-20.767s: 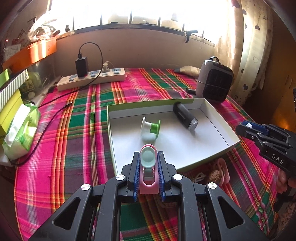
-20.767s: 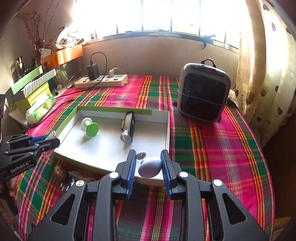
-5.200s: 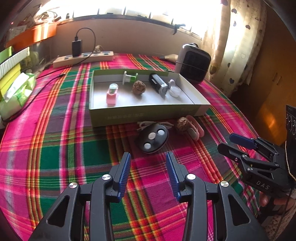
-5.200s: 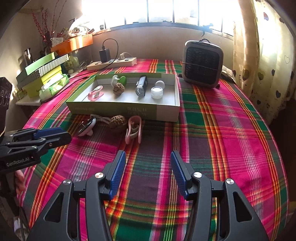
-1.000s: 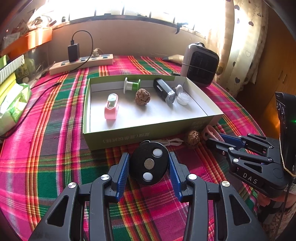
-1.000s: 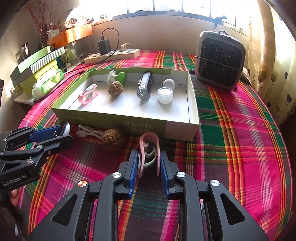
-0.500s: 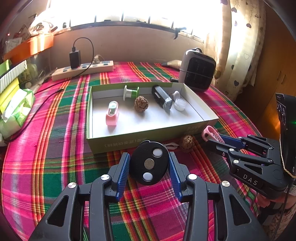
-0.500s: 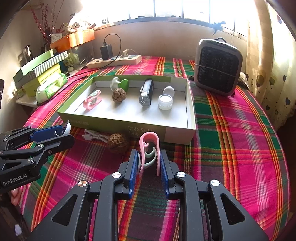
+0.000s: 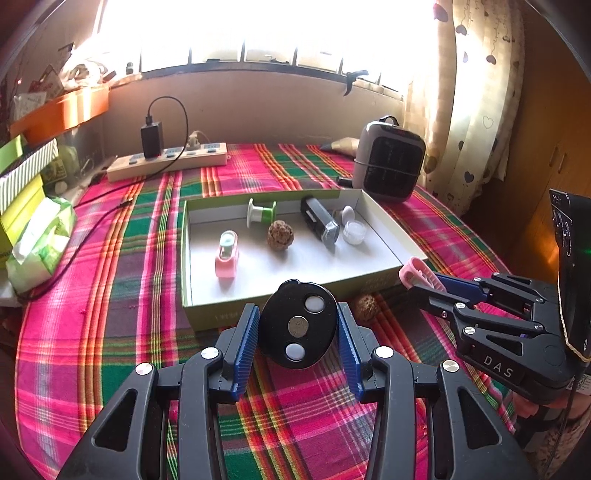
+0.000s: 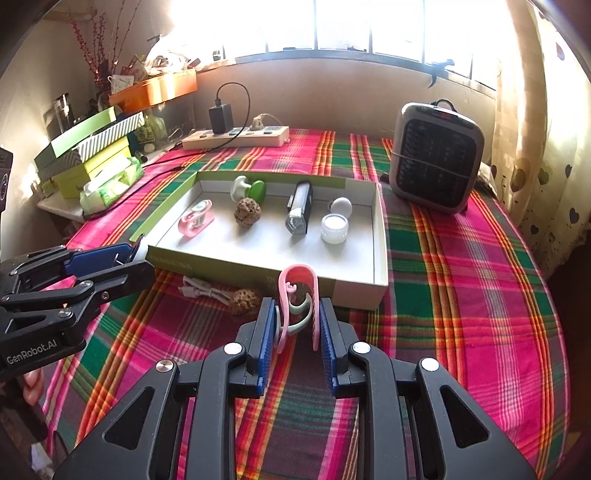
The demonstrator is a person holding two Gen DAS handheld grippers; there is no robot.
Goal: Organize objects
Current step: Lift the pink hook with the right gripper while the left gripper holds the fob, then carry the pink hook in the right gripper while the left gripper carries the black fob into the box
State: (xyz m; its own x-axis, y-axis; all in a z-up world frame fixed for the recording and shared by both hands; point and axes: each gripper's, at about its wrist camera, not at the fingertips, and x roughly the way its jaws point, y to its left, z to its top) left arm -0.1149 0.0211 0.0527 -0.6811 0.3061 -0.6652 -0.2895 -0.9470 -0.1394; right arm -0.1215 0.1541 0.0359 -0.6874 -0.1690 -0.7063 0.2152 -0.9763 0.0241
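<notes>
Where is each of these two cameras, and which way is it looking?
Left wrist: on the left hand-held gripper, looking down over its black fob at the box; the right hand-held gripper shows.
Right wrist: on the right hand-held gripper, looking down over its pink clip; the left one shows.
Both see box, heater, window.

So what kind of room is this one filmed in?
Most likely a lived-in home room: a plaid-covered table under a curtained window, with a small space heater and a power strip on it.
</notes>
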